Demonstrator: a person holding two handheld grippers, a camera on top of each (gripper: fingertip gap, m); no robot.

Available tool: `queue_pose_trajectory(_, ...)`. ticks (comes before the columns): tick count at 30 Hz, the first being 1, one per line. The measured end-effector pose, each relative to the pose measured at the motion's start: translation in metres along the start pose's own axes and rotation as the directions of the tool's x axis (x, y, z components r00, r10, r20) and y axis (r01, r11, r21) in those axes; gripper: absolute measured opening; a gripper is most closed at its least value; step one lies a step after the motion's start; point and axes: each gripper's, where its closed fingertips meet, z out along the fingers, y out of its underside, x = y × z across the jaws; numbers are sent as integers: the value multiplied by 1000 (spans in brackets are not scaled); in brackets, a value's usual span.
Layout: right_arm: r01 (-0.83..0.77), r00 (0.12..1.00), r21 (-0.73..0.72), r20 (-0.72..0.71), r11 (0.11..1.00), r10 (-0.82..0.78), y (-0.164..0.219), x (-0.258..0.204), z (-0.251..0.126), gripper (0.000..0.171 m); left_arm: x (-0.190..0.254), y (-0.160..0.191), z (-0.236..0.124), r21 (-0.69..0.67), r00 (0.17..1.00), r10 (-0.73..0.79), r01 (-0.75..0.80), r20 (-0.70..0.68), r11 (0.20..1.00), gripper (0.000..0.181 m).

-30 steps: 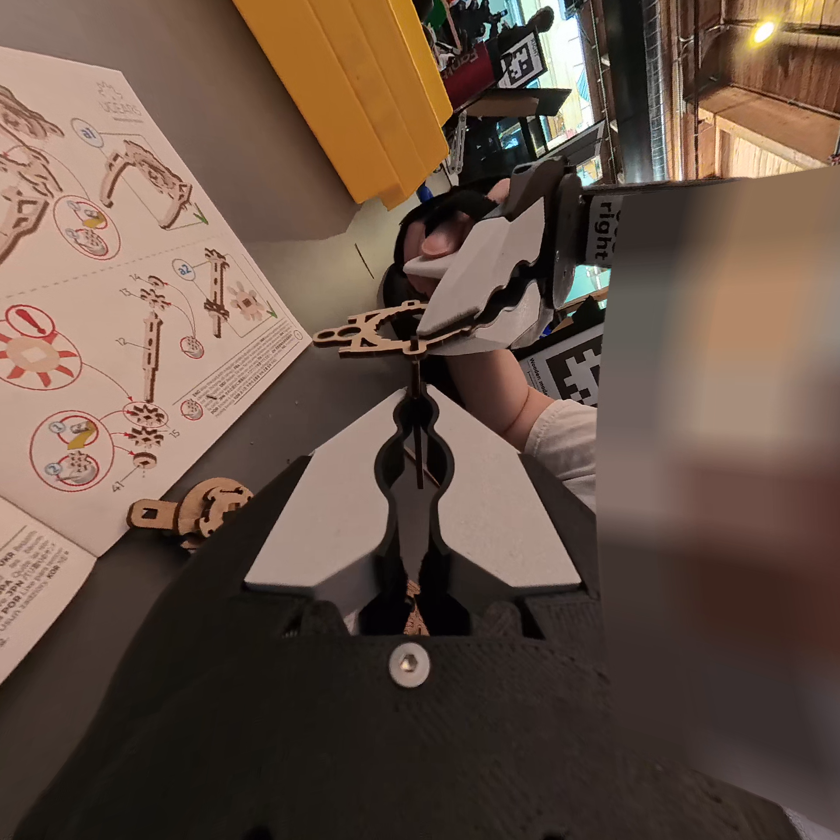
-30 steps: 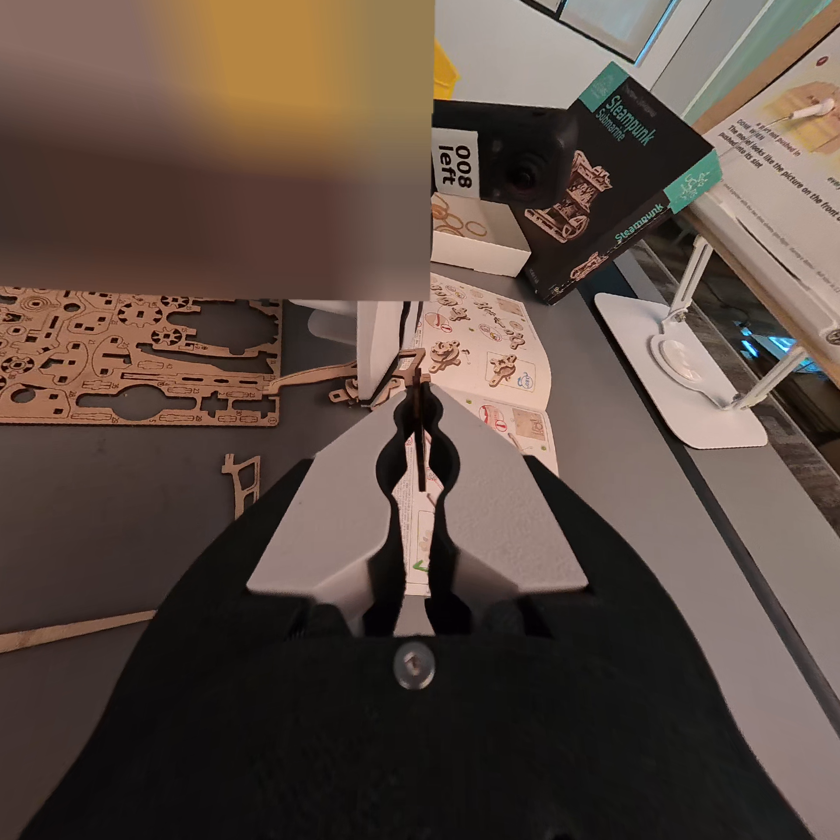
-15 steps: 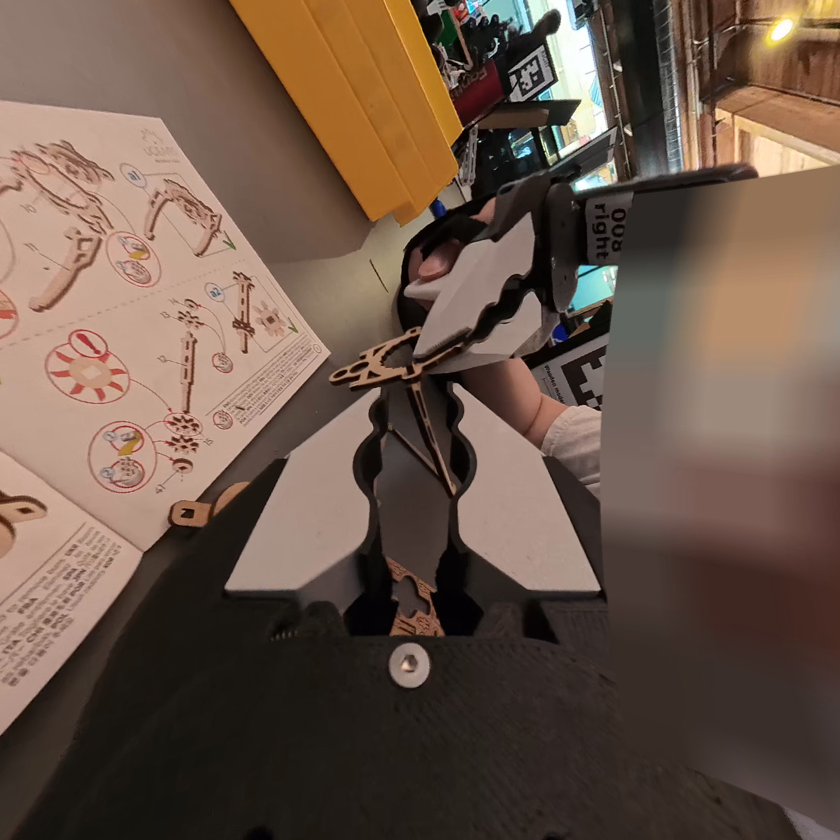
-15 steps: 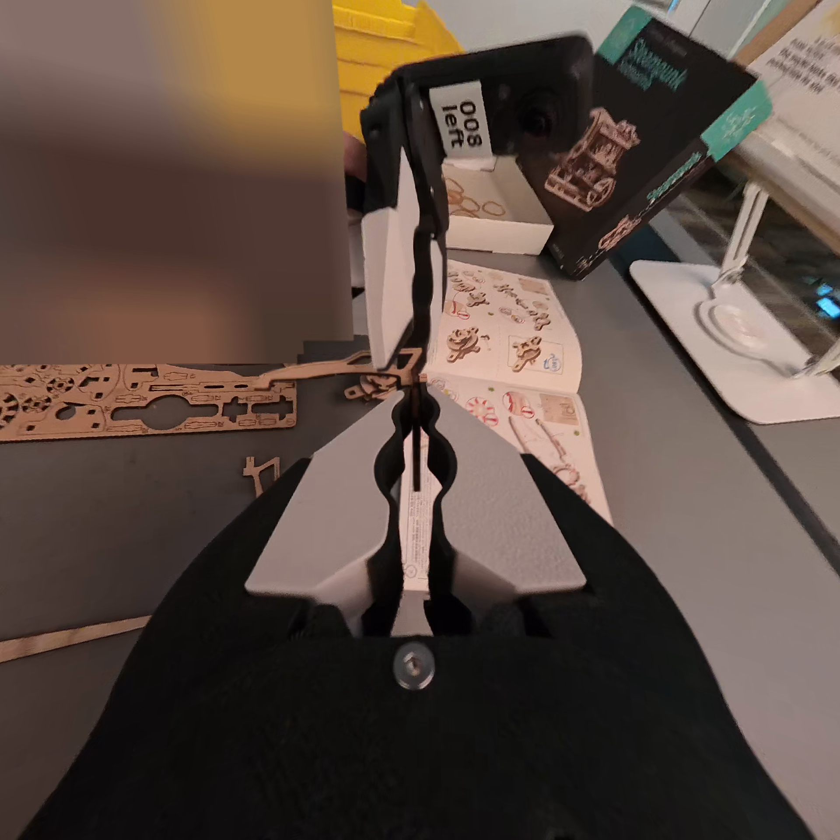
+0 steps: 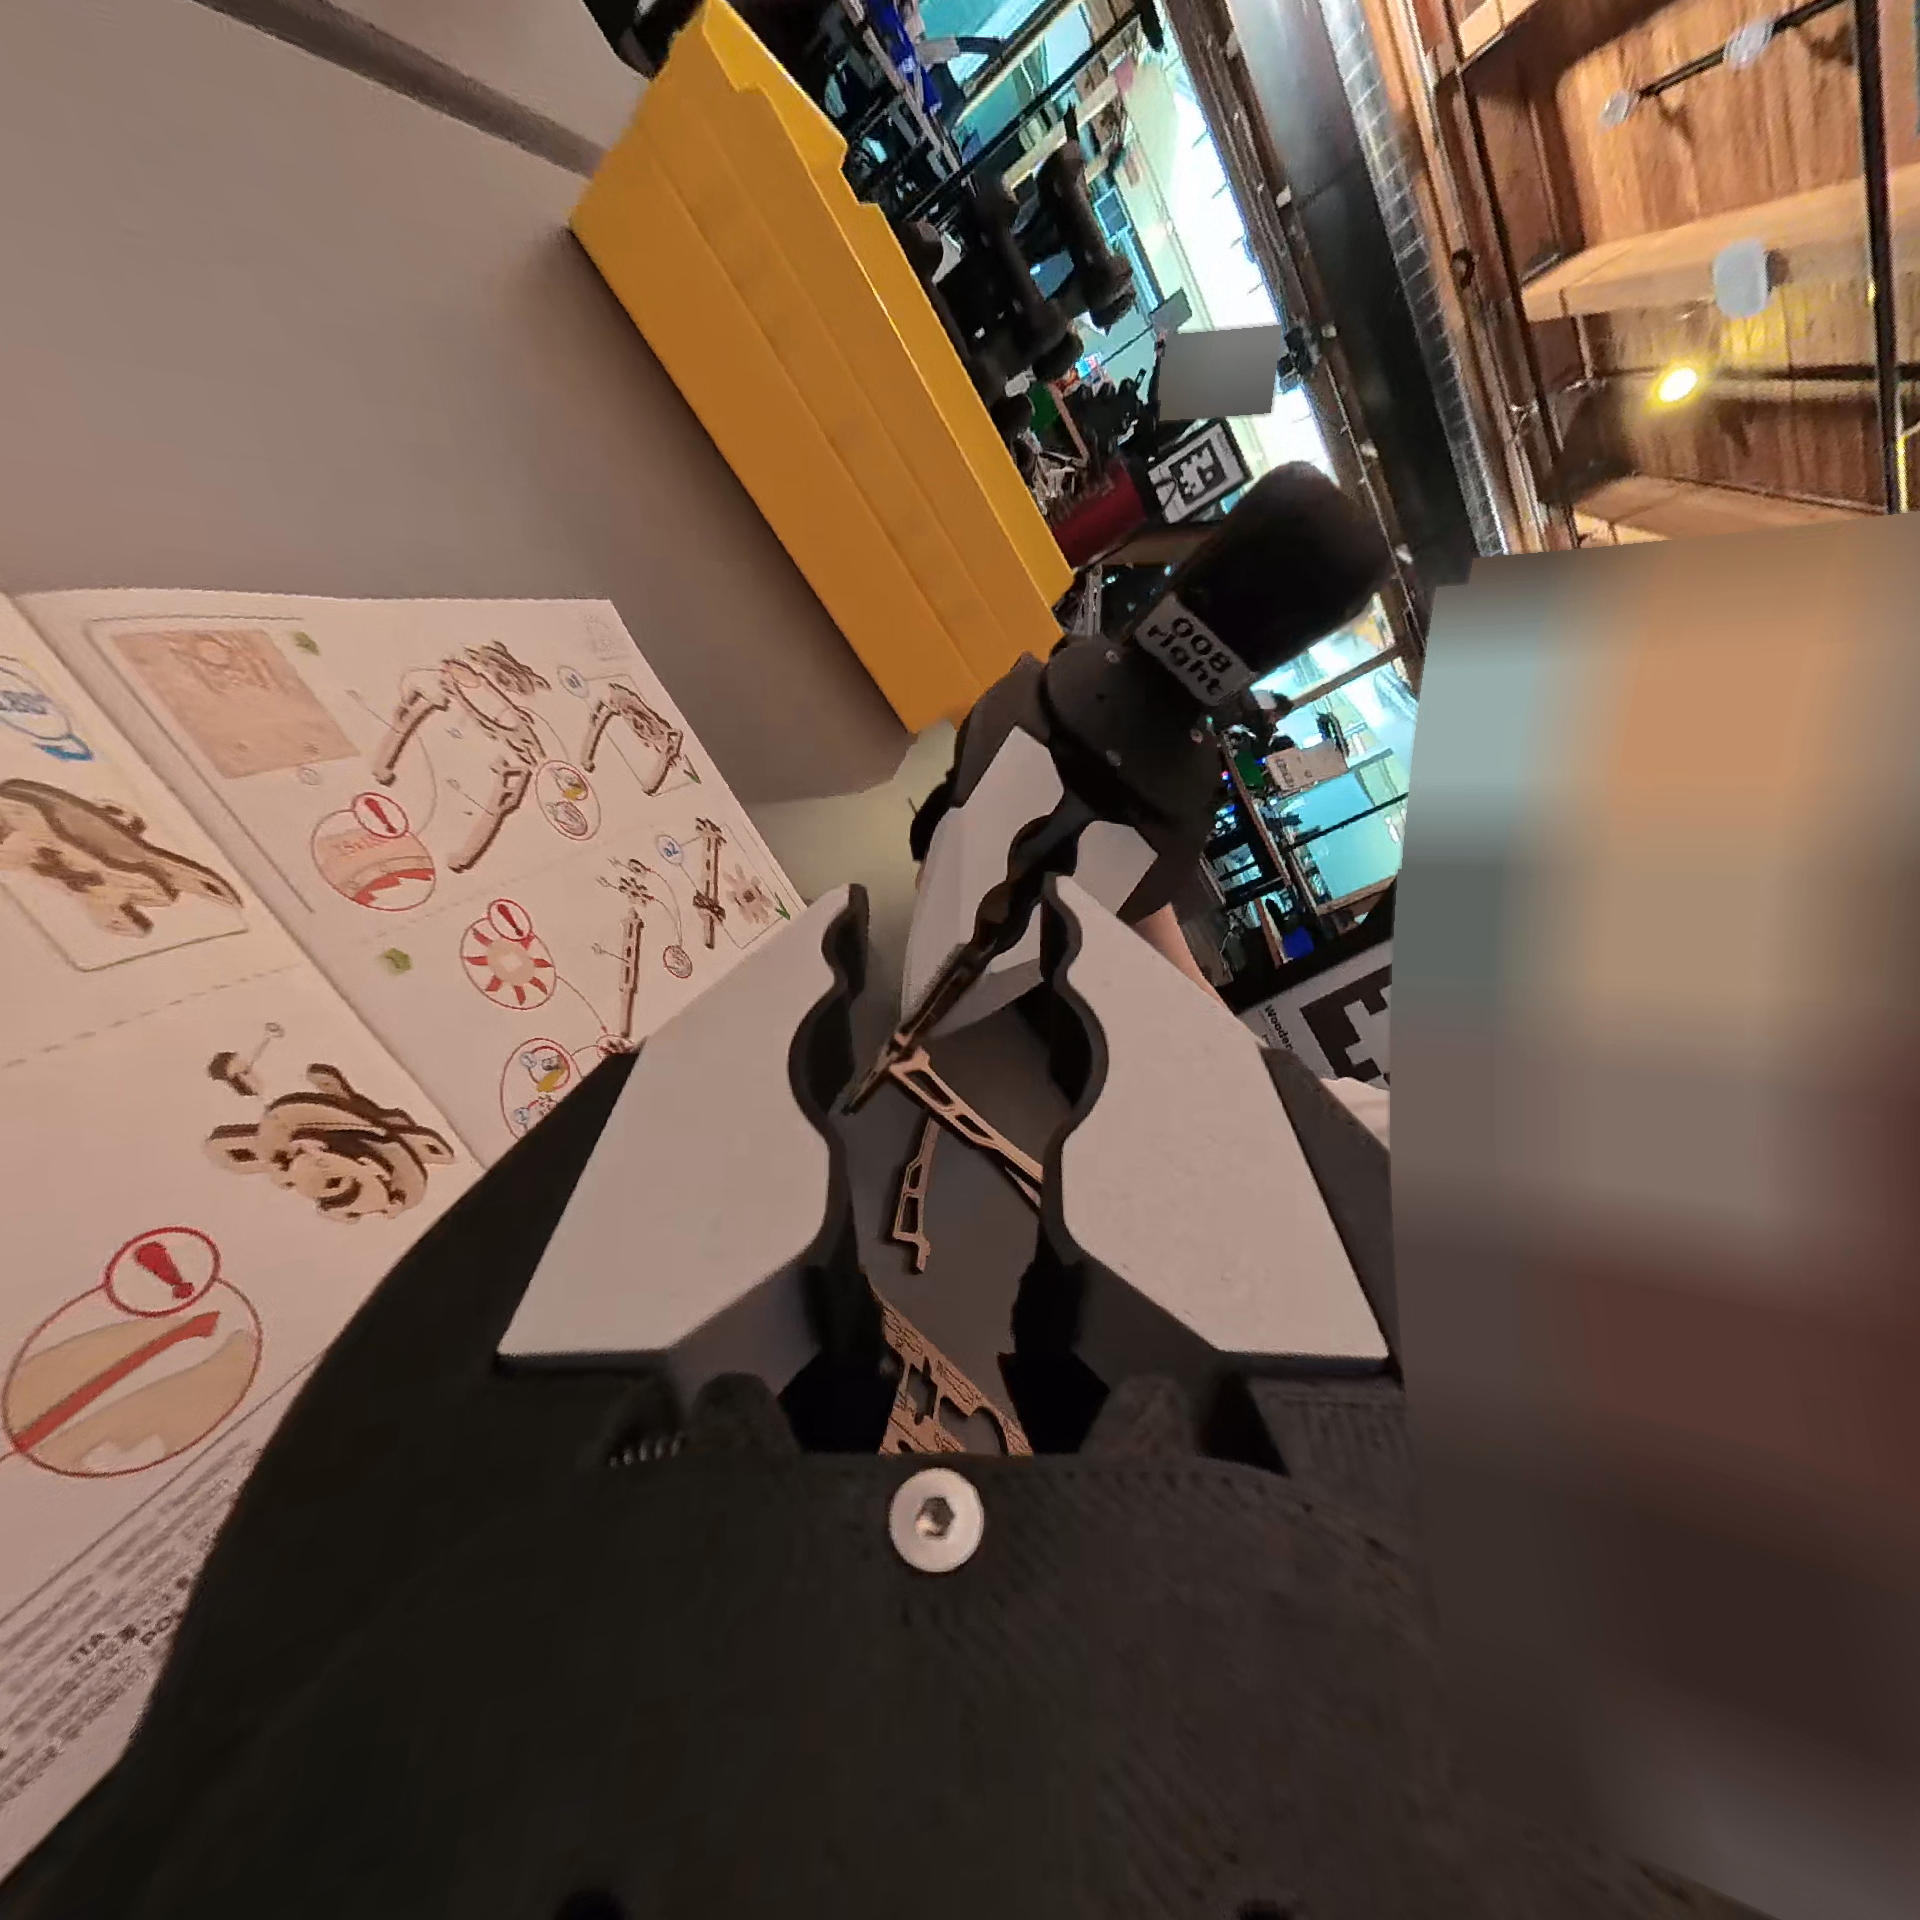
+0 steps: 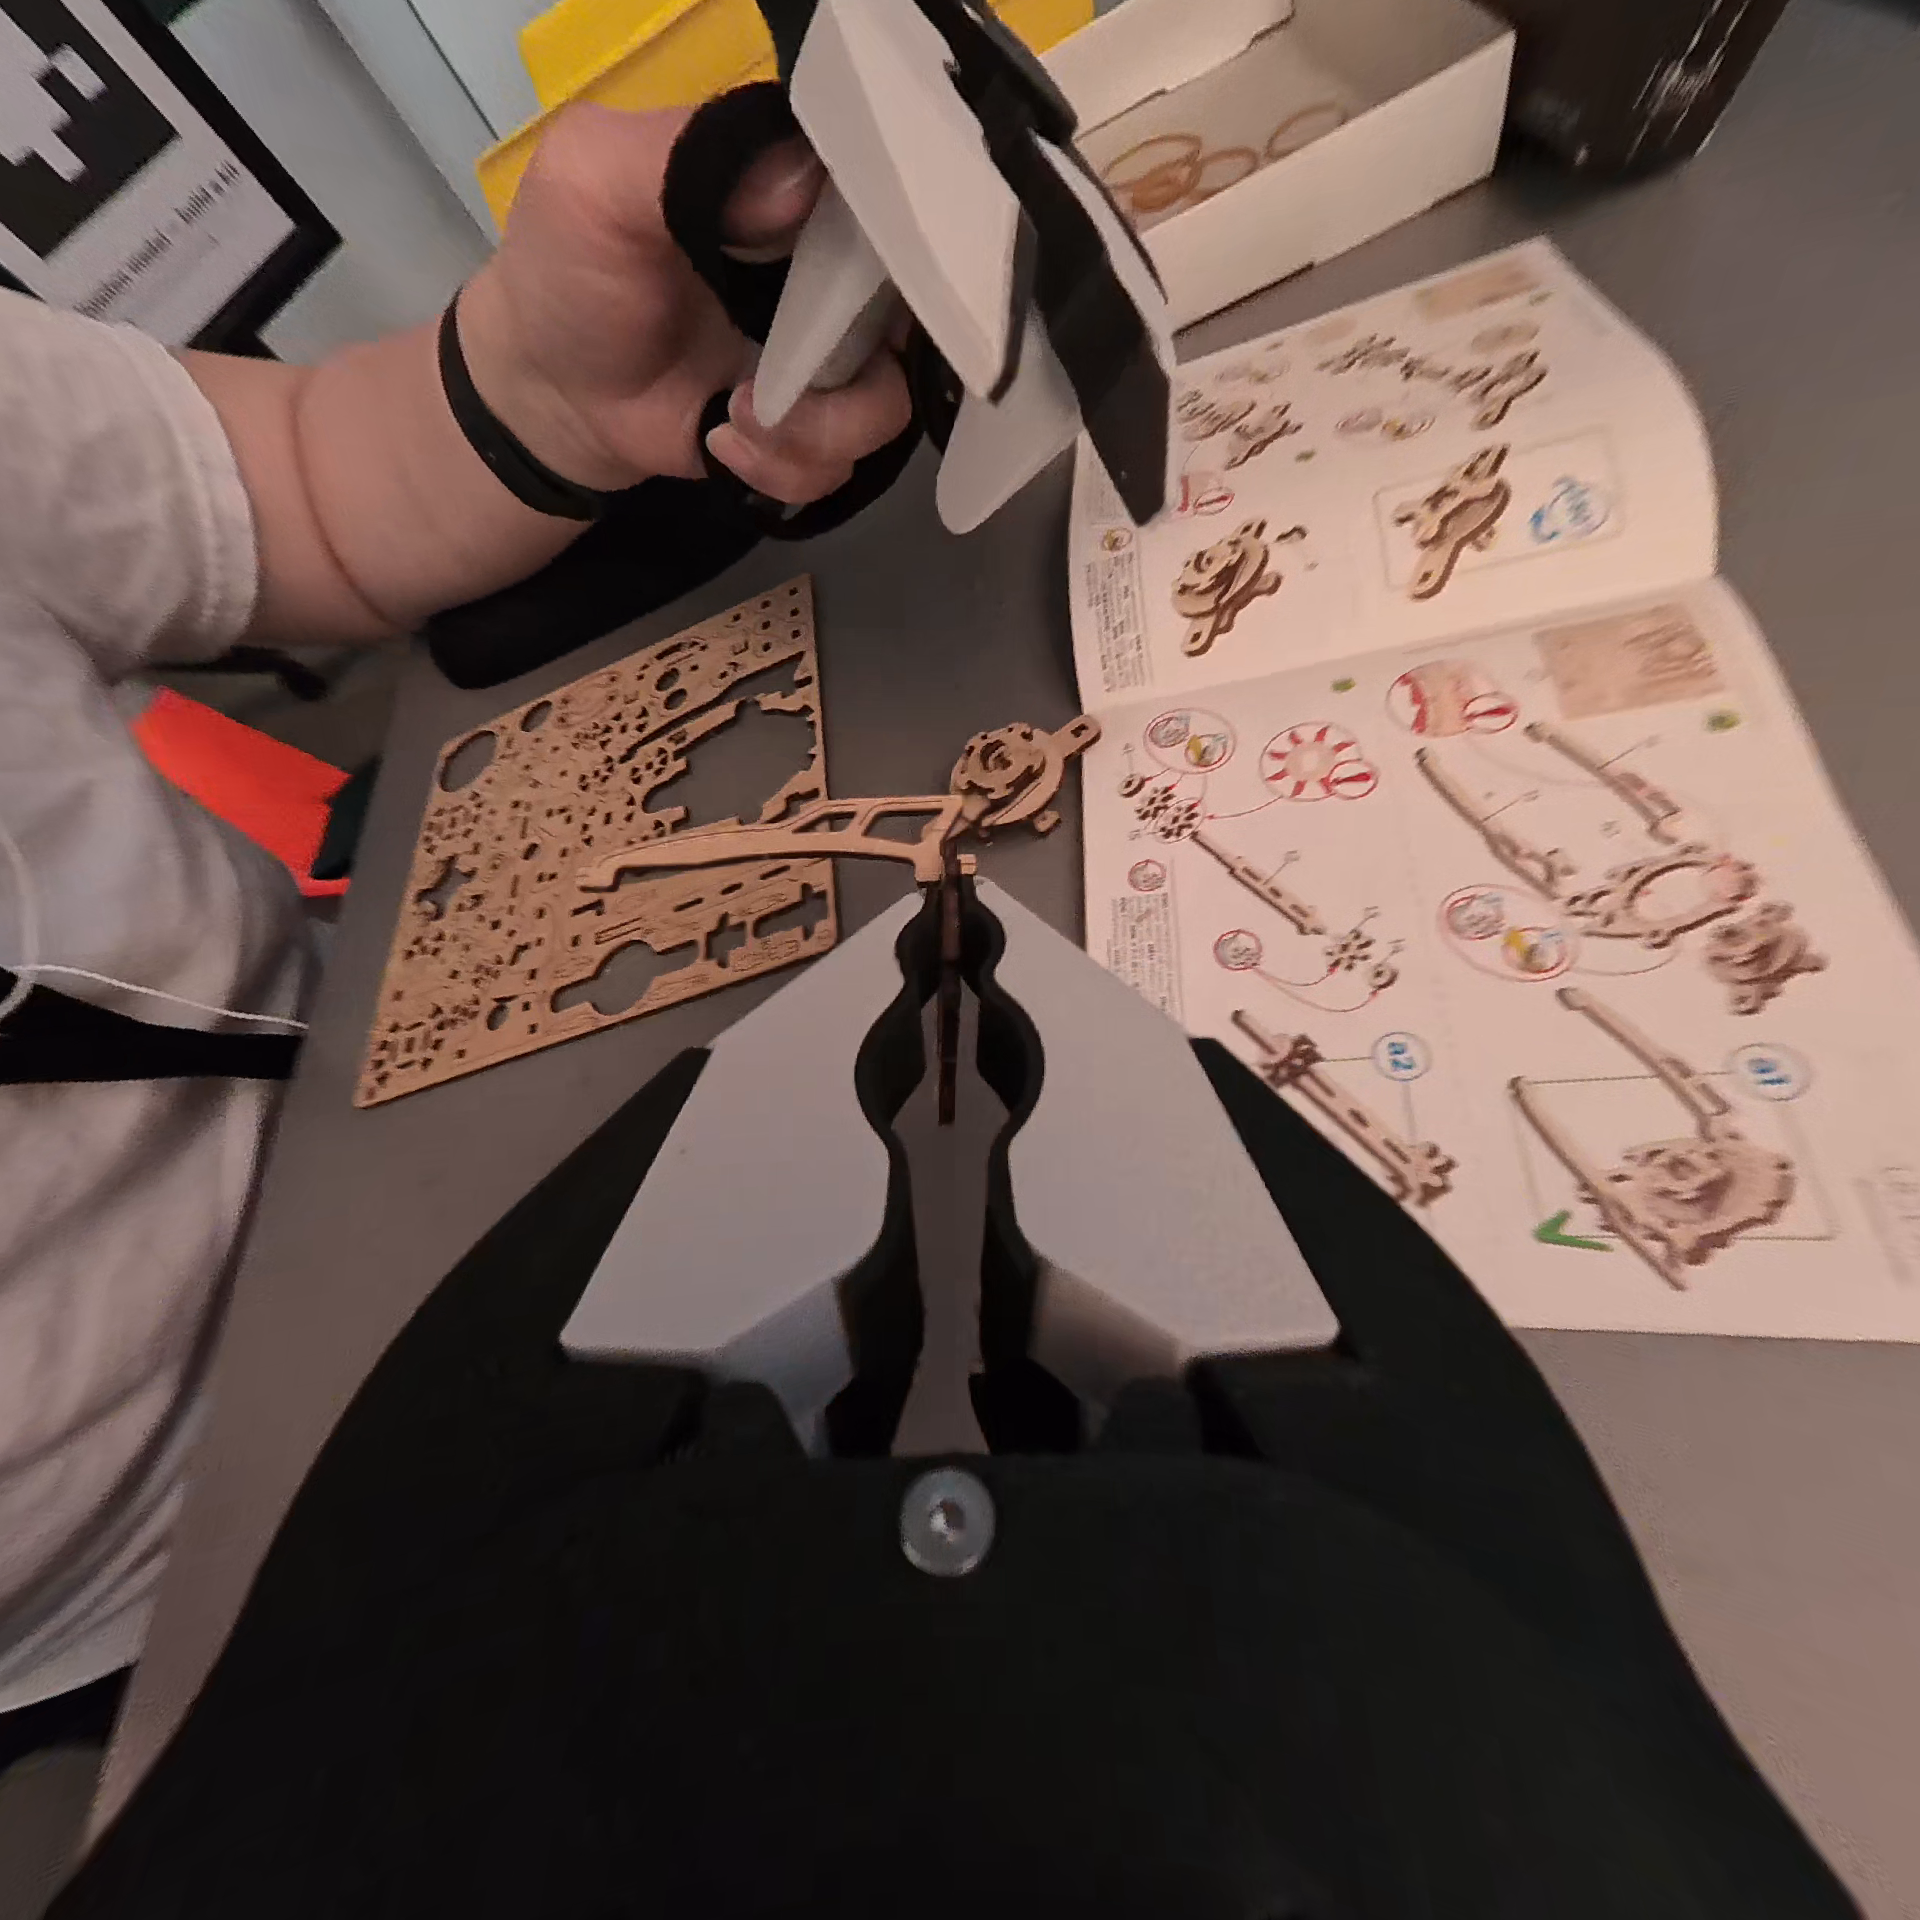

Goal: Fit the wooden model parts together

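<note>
My right gripper (image 6: 940, 883) is shut on a thin wooden part (image 6: 945, 987) seen edge-on. A long curved wooden arm (image 6: 769, 847) is joined to that part and sticks out to the left, above the table. In the left wrist view my left gripper (image 5: 951, 904) is open and empty. Beyond its jaws, the right gripper (image 5: 966, 966) holds the same arm (image 5: 966, 1122). In the right wrist view the left gripper (image 6: 1060, 488) hangs in a hand at the top, clear of the part. A round wooden gear assembly (image 6: 1013, 779) shows just behind the arm's end; I cannot tell whether they touch.
A punched-out wooden sheet (image 6: 623, 831) lies on the grey table under the arm. An open instruction booklet (image 6: 1455, 831) lies to the right and also shows in the left wrist view (image 5: 312, 831). Yellow bins (image 5: 831, 364), a white box (image 6: 1299, 156) and an orange object (image 6: 239, 779) border the area. Left tips to right tips: about 8 centimetres.
My left gripper has opened, let go of the long arm and drawn back and up. My right gripper still holds its part, now with the arm on it, and has tipped towards the table.
</note>
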Motion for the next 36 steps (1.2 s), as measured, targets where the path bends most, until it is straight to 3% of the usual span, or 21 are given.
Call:
queue_pose_trajectory(6,-172,982,-44,73,984,175,13,2,4,0,1,6,5,-28,1000,-13,13,-12,1000,29)
queue_pose_trajectory(11,-218,969,-54,106,974,222,16,2,4,0,0,6,4,-24,1000,-19,19,-12,1000,27)
queue_pose_trajectory(28,-178,983,-56,26,982,180,20,17,-1,9,2,4,3,-23,999,-22,21,-26,1000,26)
queue_pose_trajectory(36,-111,992,-83,-70,990,105,24,29,-2,22,2,4,2,-28,999,-20,19,-31,999,26)
